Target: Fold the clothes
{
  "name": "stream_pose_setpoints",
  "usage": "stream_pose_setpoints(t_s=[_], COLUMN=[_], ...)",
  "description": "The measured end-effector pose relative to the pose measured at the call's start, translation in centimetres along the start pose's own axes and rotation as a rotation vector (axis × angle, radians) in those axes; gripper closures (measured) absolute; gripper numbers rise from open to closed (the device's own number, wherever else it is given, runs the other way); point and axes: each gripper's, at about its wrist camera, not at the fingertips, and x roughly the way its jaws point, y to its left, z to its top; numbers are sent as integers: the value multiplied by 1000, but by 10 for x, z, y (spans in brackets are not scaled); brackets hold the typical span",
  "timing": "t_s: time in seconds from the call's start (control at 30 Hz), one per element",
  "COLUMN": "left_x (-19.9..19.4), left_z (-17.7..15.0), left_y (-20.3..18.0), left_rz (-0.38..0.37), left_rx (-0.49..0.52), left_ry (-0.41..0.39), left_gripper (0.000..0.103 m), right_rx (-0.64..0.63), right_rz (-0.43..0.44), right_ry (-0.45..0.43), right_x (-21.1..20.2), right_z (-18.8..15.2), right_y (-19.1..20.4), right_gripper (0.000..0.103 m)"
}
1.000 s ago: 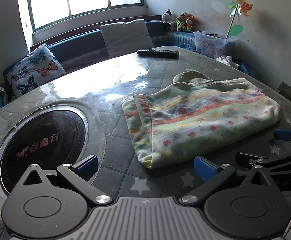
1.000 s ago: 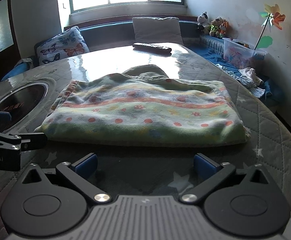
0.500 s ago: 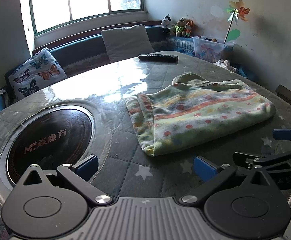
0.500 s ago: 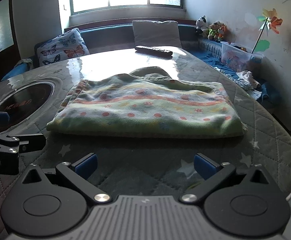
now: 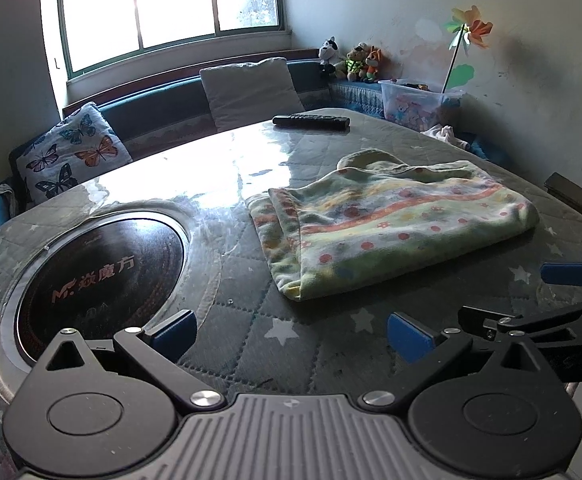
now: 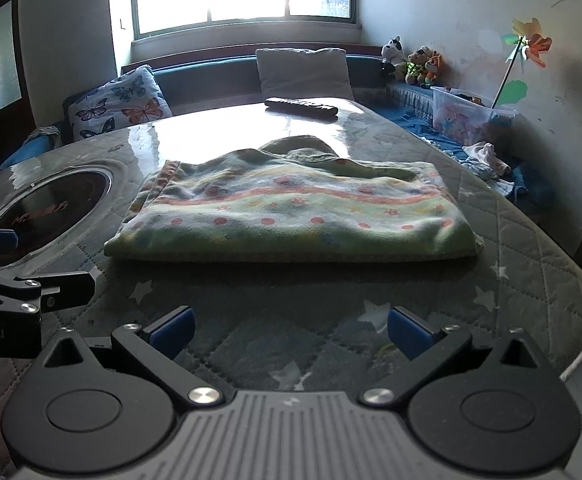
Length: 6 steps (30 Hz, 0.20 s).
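A folded green garment with red dots and an orange stripe (image 5: 395,228) lies flat on the quilted round table (image 5: 251,344); it also shows in the right wrist view (image 6: 295,212). My left gripper (image 5: 291,330) is open and empty, near the table's front edge, short of the garment's left corner. My right gripper (image 6: 289,328) is open and empty, in front of the garment's near folded edge. Each gripper shows at the side of the other's view.
A round black inset hob (image 5: 99,276) sits in the table at the left. A black remote (image 5: 311,121) lies at the far side. Behind are a bench with cushions (image 5: 251,88), soft toys (image 5: 351,65), a plastic box (image 5: 415,102) and a pinwheel (image 5: 467,32).
Both grippers have drawn back from the garment toward the table's near edge, so it looks smaller and farther away. The garment has not moved. Both stay open.
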Motion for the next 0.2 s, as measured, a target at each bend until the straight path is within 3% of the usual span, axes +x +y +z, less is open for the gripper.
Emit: stream_pose_setpoints(t_s=[0.2], left_x=[-4], left_z=[0], left_y=[0], left_rz=[11], left_rx=[-1], left_ry=[-8], left_gripper=[0], right_rx=[-1], right_rz=[2], right_ry=[-8], right_x=[-4], right_z=[-1], right_y=[2], right_gripper=[0])
